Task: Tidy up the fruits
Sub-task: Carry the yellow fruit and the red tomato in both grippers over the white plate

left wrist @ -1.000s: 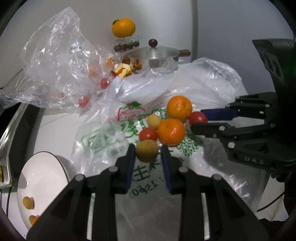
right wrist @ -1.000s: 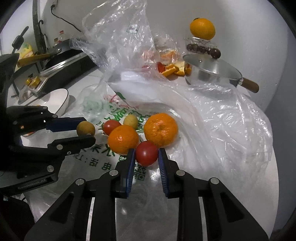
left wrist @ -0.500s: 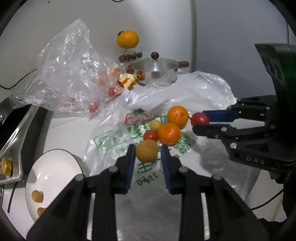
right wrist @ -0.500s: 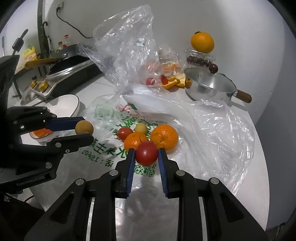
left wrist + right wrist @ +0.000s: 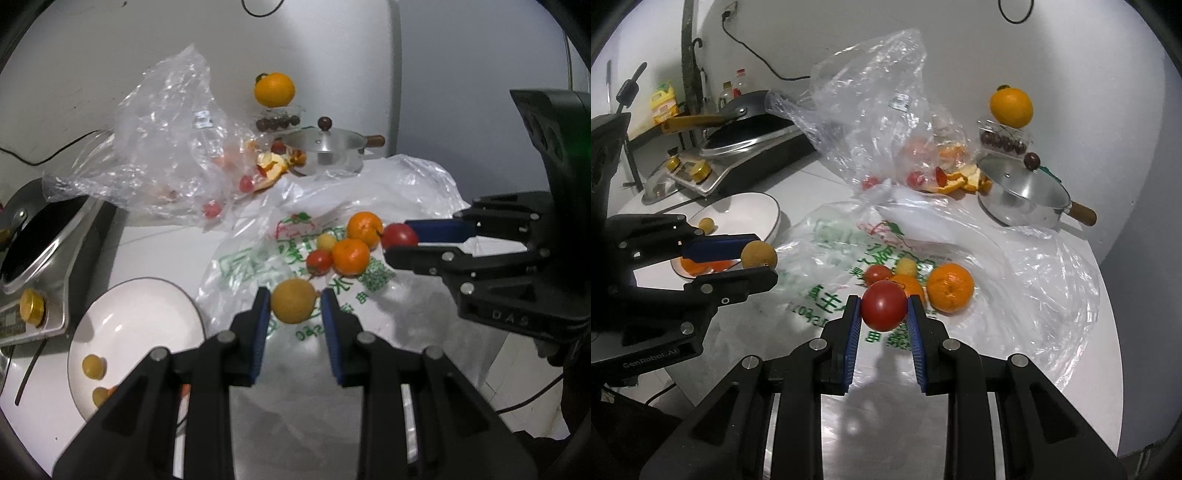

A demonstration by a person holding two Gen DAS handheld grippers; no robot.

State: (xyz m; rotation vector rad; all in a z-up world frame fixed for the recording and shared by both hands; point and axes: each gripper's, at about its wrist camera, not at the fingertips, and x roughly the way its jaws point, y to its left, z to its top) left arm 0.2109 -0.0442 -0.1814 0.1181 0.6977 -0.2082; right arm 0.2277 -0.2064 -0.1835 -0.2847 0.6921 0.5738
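My left gripper [image 5: 294, 304] is shut on a brownish-yellow round fruit [image 5: 293, 301], held above the printed plastic bag [image 5: 251, 266]; it shows at left in the right wrist view [image 5: 758, 255]. My right gripper [image 5: 882, 312] is shut on a red tomato [image 5: 884, 305], also seen in the left wrist view [image 5: 399, 236]. On the bag lie two oranges [image 5: 950, 282], a small tomato [image 5: 878, 274] and a small yellow fruit [image 5: 907, 266]. A white plate [image 5: 136, 328] at left holds a few small fruits.
A crumpled clear bag [image 5: 166, 147] with tomatoes and orange peels lies at the back. A steel lidded pot [image 5: 325, 151] stands behind, beside a box of dark fruit topped with an orange [image 5: 274, 88]. A stove with a pan [image 5: 750, 136] is at left.
Both grippers have lifted and drawn back from the fruit pile, each carrying its fruit. The plate has come more into view at left.
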